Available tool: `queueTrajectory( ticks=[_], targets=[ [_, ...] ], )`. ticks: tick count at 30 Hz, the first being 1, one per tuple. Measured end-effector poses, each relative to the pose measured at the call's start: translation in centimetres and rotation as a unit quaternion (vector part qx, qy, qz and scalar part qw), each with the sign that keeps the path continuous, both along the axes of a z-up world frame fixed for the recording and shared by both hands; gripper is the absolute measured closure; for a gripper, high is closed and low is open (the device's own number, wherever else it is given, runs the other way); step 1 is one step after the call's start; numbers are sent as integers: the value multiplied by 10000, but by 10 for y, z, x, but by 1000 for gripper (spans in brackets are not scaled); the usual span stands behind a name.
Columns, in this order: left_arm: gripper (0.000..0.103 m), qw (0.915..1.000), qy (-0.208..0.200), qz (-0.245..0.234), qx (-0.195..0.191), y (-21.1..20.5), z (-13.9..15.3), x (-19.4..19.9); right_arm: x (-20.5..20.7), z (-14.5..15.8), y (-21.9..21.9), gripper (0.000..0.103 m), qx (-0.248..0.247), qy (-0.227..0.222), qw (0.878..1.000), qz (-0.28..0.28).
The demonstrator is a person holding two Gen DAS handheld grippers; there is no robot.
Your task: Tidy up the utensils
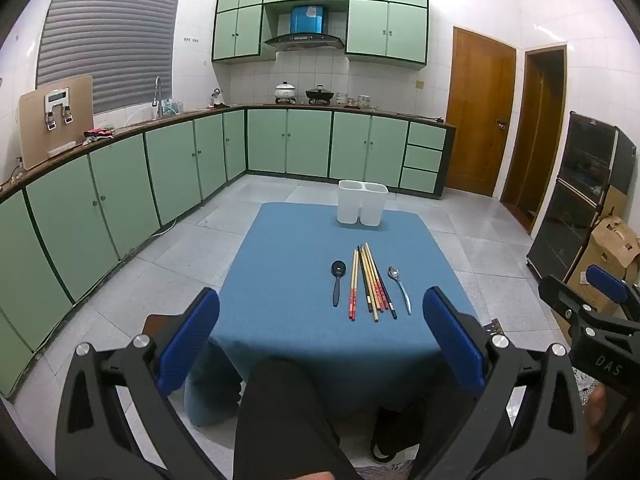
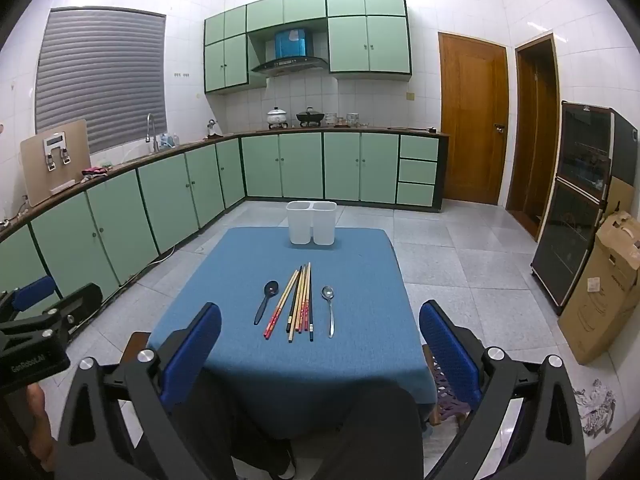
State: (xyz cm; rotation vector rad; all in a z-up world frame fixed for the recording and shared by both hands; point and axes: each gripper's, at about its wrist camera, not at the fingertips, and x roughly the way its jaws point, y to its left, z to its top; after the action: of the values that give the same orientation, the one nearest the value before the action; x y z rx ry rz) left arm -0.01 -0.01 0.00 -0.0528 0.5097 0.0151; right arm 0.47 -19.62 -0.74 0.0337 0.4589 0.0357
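Observation:
On a small table under a blue cloth (image 1: 288, 280) (image 2: 360, 280) lie a black spoon (image 1: 337, 282) (image 2: 266, 301), a bundle of chopsticks (image 1: 371, 282) (image 2: 298, 302) and a steel spoon (image 1: 400, 288) (image 2: 329, 308), side by side. A white two-compartment holder (image 1: 362, 203) (image 2: 312, 222) stands upright at the cloth's far edge. My left gripper (image 1: 320, 324) hovers open before the table's near edge, nothing between its blue pads. My right gripper (image 2: 320, 334) is likewise open and empty, level with it on the right. Each shows at the edge of the other's view.
Green base cabinets (image 1: 168, 176) run along the left and back walls. A dark glass cabinet (image 2: 576, 200) and a cardboard box (image 2: 604, 288) stand at the right. A person's dark-clad legs (image 1: 280, 420) are below the grippers. Grey tile floor surrounds the table.

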Motion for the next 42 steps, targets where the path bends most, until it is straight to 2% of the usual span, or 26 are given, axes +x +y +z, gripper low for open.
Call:
queueTrajectory(
  ticks=[42],
  targets=[
    [5, 10000, 11, 2, -9, 0, 0, 0, -1, 1, -3, 6, -3, -80, 9999, -85]
  ],
)
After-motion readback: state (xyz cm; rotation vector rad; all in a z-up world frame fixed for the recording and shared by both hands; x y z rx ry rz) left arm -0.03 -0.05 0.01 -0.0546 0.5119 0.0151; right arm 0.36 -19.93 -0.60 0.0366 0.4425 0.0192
